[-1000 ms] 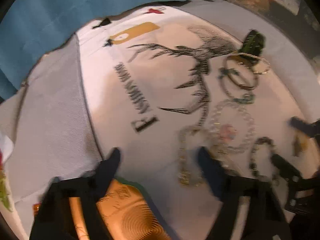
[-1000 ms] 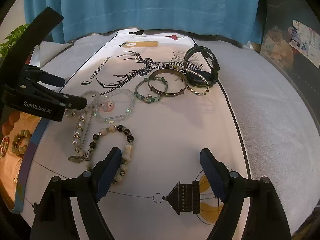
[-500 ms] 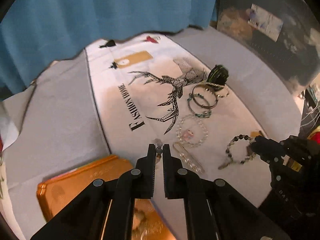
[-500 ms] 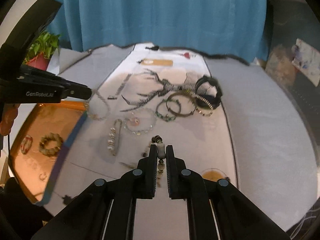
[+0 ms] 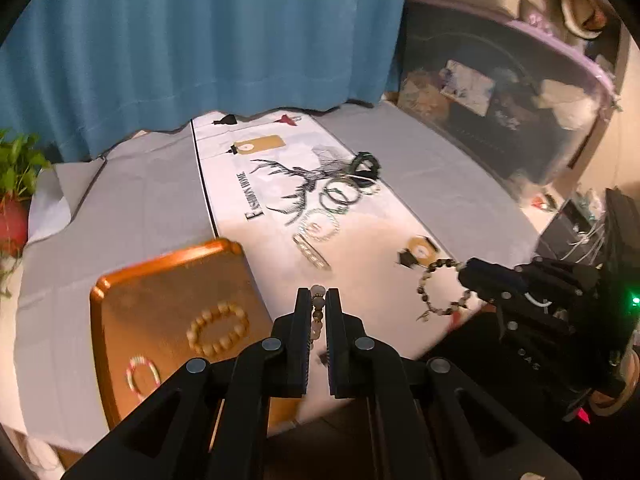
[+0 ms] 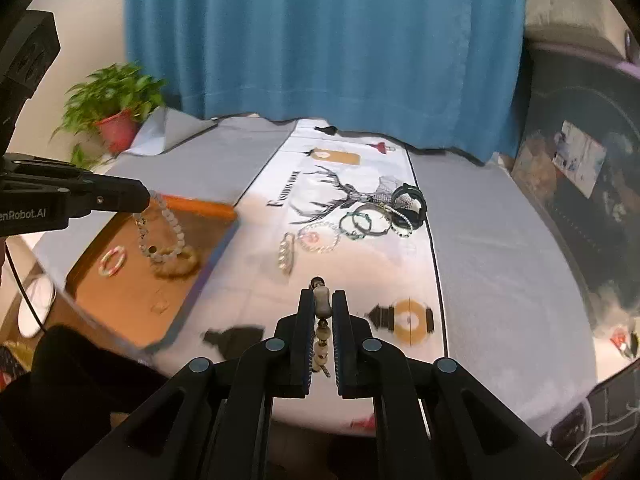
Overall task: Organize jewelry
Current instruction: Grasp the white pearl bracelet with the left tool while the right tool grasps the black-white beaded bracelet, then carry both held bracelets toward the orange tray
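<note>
My left gripper (image 5: 318,300) is shut on a pale bead bracelet (image 5: 317,312), which hangs over the orange tray (image 6: 132,280) in the right wrist view (image 6: 160,232). My right gripper (image 6: 322,300) is shut on a dark and cream bead bracelet (image 6: 321,304), held above the table's front edge; it shows dangling in the left wrist view (image 5: 438,288). The tray (image 5: 160,280) holds a tan bead bracelet (image 5: 218,330) and a pink striped ring bracelet (image 5: 142,372). Several bracelets (image 6: 360,222) still lie on the white deer-print cloth (image 6: 348,264).
A blue curtain (image 6: 320,40) hangs behind the table. A potted plant (image 6: 114,108) stands at the far left corner. Grey cloth (image 6: 500,260) covers the table sides. Dark shelving and clutter (image 5: 500,112) are at the right.
Both grippers closed on bracelets on the cloth, then lifted and pulled back. The left one has carried its bracelet over the tray; the right holds its bracelet raised.
</note>
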Tool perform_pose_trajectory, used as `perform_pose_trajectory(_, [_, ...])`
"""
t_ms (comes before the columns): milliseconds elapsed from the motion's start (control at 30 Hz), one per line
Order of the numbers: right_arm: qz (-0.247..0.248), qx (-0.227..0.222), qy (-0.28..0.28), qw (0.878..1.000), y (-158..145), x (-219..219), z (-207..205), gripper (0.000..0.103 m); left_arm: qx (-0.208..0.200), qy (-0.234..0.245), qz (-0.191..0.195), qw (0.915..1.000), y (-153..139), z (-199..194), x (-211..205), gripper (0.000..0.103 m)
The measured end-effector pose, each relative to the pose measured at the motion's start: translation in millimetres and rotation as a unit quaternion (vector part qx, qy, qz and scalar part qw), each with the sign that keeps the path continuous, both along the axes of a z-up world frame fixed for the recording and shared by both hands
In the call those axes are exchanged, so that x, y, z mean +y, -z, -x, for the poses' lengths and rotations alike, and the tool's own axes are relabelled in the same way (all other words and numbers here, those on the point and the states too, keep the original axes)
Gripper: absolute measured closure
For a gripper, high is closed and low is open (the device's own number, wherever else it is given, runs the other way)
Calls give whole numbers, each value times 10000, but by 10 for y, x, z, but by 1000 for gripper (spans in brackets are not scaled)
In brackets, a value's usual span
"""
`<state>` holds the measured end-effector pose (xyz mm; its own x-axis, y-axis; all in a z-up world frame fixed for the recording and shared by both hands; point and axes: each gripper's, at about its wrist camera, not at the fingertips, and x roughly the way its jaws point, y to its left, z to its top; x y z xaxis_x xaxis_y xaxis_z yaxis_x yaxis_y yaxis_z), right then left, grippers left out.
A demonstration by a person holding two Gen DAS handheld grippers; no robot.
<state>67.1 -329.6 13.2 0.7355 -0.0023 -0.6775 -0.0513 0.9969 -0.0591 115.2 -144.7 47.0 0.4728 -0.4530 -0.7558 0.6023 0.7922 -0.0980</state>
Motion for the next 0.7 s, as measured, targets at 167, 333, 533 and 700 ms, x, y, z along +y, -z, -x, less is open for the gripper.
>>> perform_pose_trajectory(167, [99, -48, -168, 9998, -82, 185, 421, 94, -4, -67, 210, 9998, -30, 441, 253, 98])
perform_pose_trajectory(333, [43, -131, -381, 9992, -137, 396, 777, 94, -226, -217, 185, 9993, -43, 901, 519, 98])
perform_pose_trajectory(533, [131, -148, -767, 9969, -112, 686, 1084, 94, -316, -471, 232, 9981, 27, 1289, 742, 98])
perform_pose_trajectory(700, [80, -18, -973, 9952, -10, 805, 1253, 94, -106, -586, 282, 9978, 182, 1501, 809, 98])
